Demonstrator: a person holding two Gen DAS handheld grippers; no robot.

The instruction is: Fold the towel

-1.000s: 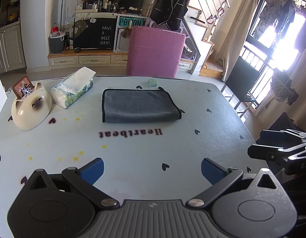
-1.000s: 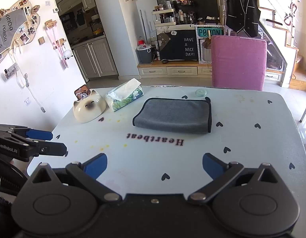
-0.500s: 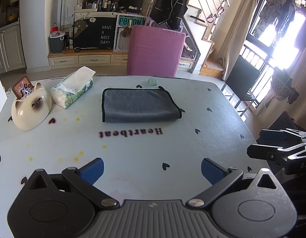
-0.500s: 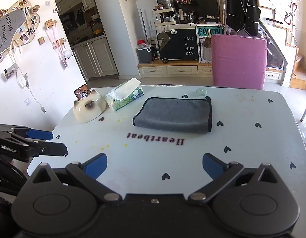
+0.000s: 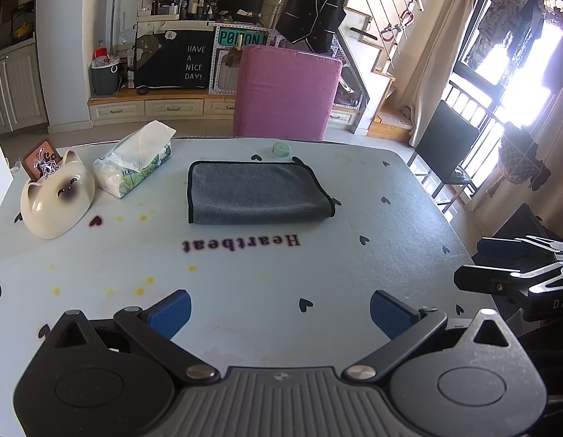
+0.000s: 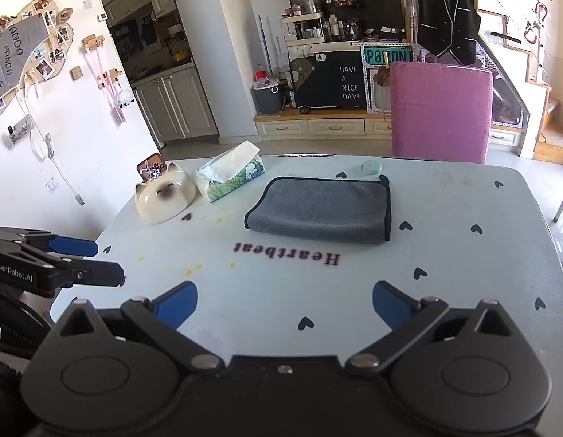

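The surface [image 5: 390, 218] is a big pale blue top dotted with little black hearts, with "Heartbeat" printed across the middle. Past its far edge stands a pink chair [image 5: 285, 94].

The towel [image 5: 257, 193] is grey with a black trim, already folded into a flat rectangle, lying toward the far middle of the surface, just beyond the lettering. Nothing is touching it.

The left tool [image 5: 279, 311] hangs over the near edge with its blue pads spread wide and nothing between them, so fully released. Same deal with the right tool [image 6: 285, 306]: splayed apart, holding nothing, well short of the towel.

Left of the towel sits a tissue box [image 5: 133, 167] with a sheet poking out, and further left a cream cat-shaped bowl [image 5: 57, 202]. A small pale green round thing [image 5: 282, 149] sits just beyond the towel's far edge.
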